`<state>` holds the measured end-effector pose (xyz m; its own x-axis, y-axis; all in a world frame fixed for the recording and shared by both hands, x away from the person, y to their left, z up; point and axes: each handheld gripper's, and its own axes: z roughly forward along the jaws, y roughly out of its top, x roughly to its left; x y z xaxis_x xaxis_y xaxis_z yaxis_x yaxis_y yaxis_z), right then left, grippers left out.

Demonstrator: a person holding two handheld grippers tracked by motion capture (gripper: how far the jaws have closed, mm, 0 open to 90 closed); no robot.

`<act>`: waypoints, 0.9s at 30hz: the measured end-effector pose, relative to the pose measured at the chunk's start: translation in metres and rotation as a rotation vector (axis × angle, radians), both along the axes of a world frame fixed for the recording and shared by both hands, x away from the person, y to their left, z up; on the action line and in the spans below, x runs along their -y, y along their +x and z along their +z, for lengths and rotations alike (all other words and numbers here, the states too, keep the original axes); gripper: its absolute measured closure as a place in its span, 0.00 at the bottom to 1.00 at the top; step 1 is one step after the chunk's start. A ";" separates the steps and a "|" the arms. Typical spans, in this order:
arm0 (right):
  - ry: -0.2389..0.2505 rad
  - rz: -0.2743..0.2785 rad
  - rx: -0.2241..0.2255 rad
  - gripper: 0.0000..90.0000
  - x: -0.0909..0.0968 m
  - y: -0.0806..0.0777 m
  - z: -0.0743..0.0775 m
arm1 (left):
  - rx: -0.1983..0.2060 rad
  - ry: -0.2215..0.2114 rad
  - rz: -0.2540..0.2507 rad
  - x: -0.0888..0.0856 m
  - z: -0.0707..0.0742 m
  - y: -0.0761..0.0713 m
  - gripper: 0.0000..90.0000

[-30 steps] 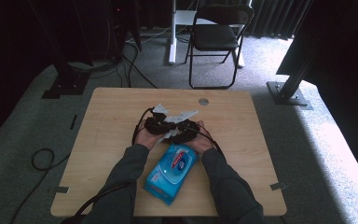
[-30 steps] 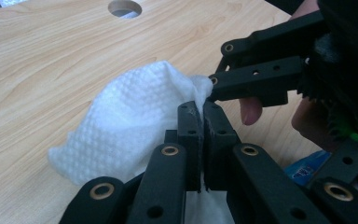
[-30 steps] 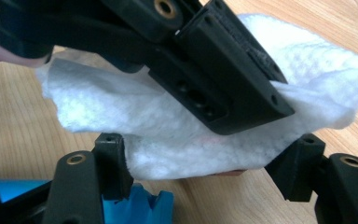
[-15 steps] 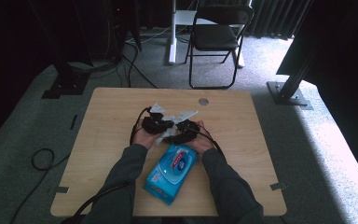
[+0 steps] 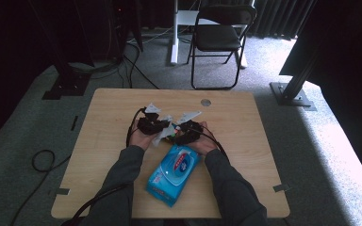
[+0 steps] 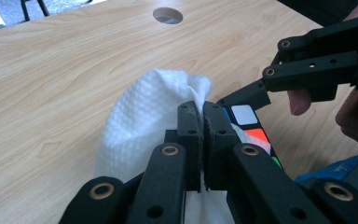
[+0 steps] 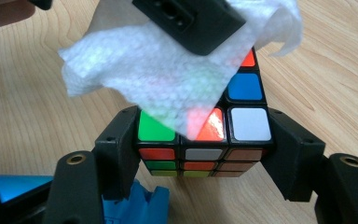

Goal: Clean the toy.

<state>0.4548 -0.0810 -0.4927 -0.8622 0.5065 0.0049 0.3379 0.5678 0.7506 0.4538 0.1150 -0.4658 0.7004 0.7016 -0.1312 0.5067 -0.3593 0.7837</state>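
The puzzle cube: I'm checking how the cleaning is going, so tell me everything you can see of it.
The puzzle cube is a three-by-three twisty cube with a black body and glossy stickers: green, orange, white, blue, red and yellow show. The right gripper clamps it by two opposite sides, its fingers pressing flat on them. A white, dimpled wipe, pinched in the left gripper, drapes over its top face; colours show through it.
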 end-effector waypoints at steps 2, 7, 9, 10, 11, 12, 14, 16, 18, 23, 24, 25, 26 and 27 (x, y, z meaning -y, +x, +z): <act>-0.005 -0.002 0.000 0.38 0.000 0.000 0.000 | 0.002 0.013 -0.017 0.002 0.000 -0.002 0.97; -0.011 -0.009 0.001 0.38 0.000 0.000 -0.001 | 0.005 0.031 -0.038 0.006 0.001 -0.006 0.97; -0.011 -0.011 0.000 0.38 0.000 0.001 -0.001 | 0.006 0.035 -0.050 0.008 0.000 -0.007 0.97; -0.011 -0.013 -0.002 0.38 0.000 0.001 -0.001 | 0.005 0.035 -0.057 0.010 0.000 -0.008 0.97; -0.011 -0.014 -0.002 0.38 0.001 0.001 -0.001 | 0.004 0.034 -0.063 0.011 0.000 -0.009 0.97; -0.013 -0.015 -0.001 0.38 0.001 0.001 -0.001 | 0.005 0.035 -0.076 0.013 0.000 -0.010 0.97; -0.014 -0.016 0.000 0.38 0.001 0.001 -0.001 | 0.004 0.033 -0.096 0.015 -0.001 -0.012 0.97; -0.020 -0.013 0.000 0.38 0.001 0.001 -0.002 | 0.001 0.031 -0.113 0.018 -0.002 -0.013 0.97; -0.023 -0.012 -0.004 0.38 0.001 0.001 -0.002 | -0.002 0.030 -0.117 0.019 -0.003 -0.014 0.97; -0.012 -0.016 -0.001 0.38 0.001 0.002 -0.001 | -0.010 -0.001 -0.150 0.019 -0.003 -0.014 0.97; -0.012 -0.016 0.000 0.38 0.002 0.002 -0.001 | -0.012 -0.006 -0.152 0.018 -0.003 -0.014 0.97; -0.012 -0.018 -0.001 0.38 0.002 0.002 -0.001 | -0.012 -0.006 -0.153 0.017 -0.004 -0.015 0.97; -0.014 -0.021 -0.002 0.38 0.002 0.002 -0.001 | -0.011 -0.006 -0.150 0.017 -0.004 -0.015 0.97; -0.014 -0.021 -0.002 0.38 0.002 0.002 -0.001 | -0.011 -0.006 -0.150 0.017 -0.004 -0.015 0.97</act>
<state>0.4565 -0.0832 -0.4940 -0.8515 0.5243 -0.0010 0.3508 0.5712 0.7421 0.4387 0.0983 -0.4698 0.7960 0.5882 -0.1427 0.4558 -0.4274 0.7807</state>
